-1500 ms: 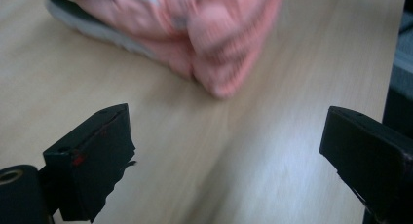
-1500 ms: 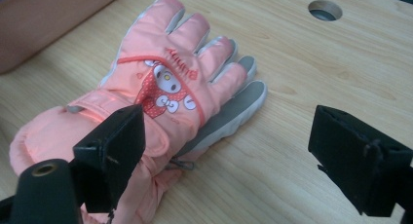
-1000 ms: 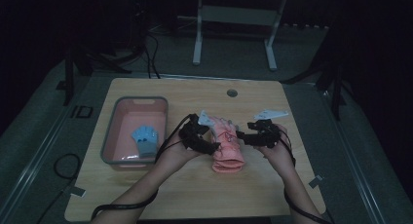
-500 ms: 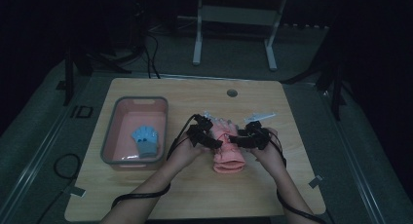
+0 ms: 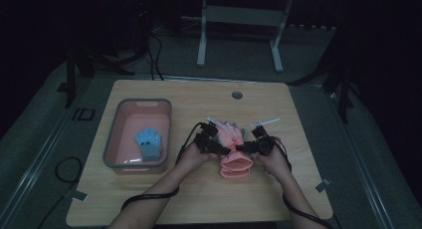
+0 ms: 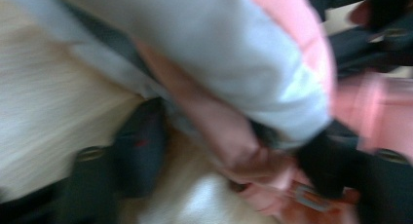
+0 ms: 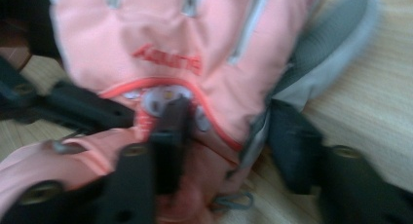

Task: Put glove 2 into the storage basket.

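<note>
With jaws just closing, I set both grippers, left (image 5: 215, 143) and right (image 5: 253, 144), around the pink glove (image 5: 234, 149) lying mid-tabletop (image 5: 199, 199), neither visibly clamped yet; best to bite opposite edges squarely before lifting.

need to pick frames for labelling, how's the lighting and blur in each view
High view: dim and underexposed, room black, yet the wooden table, the pink padded glove and the pink plastic bin read sharply. Left gripper view: bright but heavily motion-blurred, glove fabric smeared. Right gripper view: well lit, milder blur; red lettering on the glove is unreadable.
</note>
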